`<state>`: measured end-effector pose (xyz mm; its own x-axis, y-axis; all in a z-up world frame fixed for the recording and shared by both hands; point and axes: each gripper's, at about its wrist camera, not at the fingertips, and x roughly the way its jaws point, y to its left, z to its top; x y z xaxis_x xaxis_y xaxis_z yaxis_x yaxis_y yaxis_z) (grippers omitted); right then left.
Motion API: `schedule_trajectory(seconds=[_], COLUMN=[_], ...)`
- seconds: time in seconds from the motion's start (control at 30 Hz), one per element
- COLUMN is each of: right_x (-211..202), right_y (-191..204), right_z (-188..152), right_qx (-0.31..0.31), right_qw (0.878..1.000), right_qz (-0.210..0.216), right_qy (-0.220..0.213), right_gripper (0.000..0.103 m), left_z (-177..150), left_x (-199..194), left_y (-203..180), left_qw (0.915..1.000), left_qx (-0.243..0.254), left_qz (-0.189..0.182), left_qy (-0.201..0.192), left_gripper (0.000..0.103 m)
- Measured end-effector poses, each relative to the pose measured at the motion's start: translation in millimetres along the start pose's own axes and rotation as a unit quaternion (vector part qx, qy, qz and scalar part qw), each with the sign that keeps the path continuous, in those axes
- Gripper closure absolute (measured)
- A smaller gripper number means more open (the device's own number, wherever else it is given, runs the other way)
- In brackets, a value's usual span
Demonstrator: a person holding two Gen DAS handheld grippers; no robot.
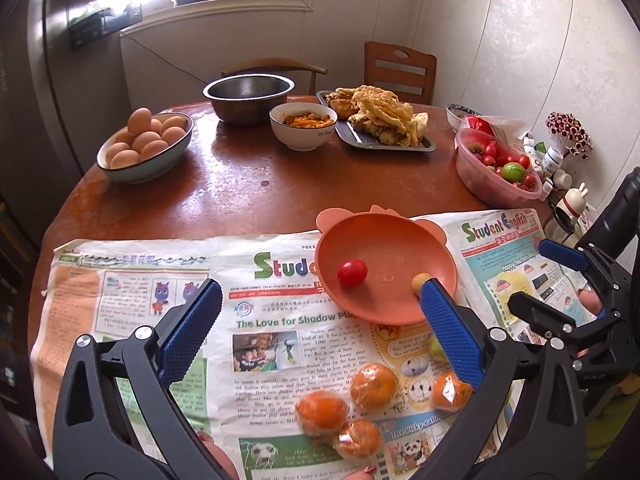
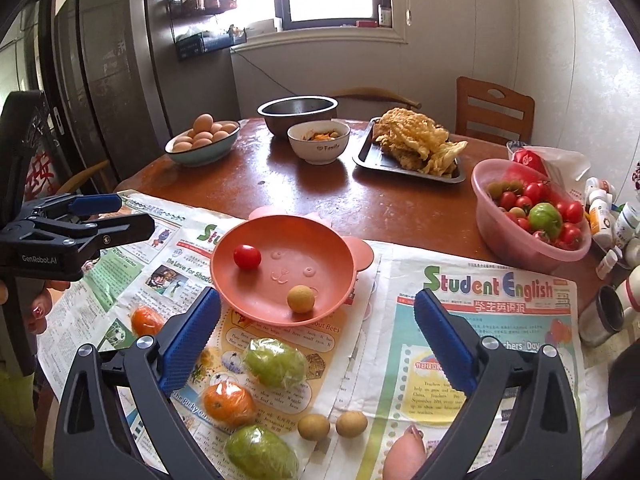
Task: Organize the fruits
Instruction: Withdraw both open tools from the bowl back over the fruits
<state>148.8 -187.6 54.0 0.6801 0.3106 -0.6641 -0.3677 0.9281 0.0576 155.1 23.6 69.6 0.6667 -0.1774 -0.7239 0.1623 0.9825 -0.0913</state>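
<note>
A salmon-pink plate (image 1: 400,240) (image 2: 256,284) sits on newspaper and holds a cherry tomato (image 1: 352,273) (image 2: 247,256) and a small tan longan (image 2: 301,299). Wrapped oranges (image 1: 374,385) lie on the paper under my left gripper (image 1: 320,308), which is open and empty. My right gripper (image 2: 316,316) is open and empty above two wrapped green fruits (image 2: 275,362), an orange (image 2: 229,404) and two loose longans (image 2: 351,423). The right gripper also shows in the left wrist view (image 1: 532,276), the left gripper in the right wrist view (image 2: 136,212).
A pink tub of tomatoes and a green fruit (image 2: 532,216) stands at the right. A bowl of eggs (image 1: 146,146), a steel bowl (image 1: 248,98), a white food bowl (image 1: 303,125) and a tray of fried food (image 1: 380,120) stand farther back. Bottles crowd the right edge (image 2: 608,216).
</note>
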Motion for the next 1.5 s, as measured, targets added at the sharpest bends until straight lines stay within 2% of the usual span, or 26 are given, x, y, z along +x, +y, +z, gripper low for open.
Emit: schedule_trajectory(seconds=[0.57,1.03,1.5], right_x=[-29,-36,-37], right_y=[10,13,20], right_z=[-24,-50,-90], right_qx=[0.004,0.012,0.011], right_qw=[1.0,1.0,0.999], right_qz=[-0.005,-0.008,-0.021], right_qy=[-0.006,0.01,0.037], right_gripper=[0.004,0.004,0.004], left_z=[-36,-65,-94], left_x=[-30,-28,-29], left_y=[0,-12,-10], left_qw=[0.9999,0.9999,0.9995], left_qx=[-0.01,0.005,0.002], left_qz=[0.0,0.008,0.009], left_qy=[-0.009,0.01,0.031], left_gripper=[0.01,0.009,0.009])
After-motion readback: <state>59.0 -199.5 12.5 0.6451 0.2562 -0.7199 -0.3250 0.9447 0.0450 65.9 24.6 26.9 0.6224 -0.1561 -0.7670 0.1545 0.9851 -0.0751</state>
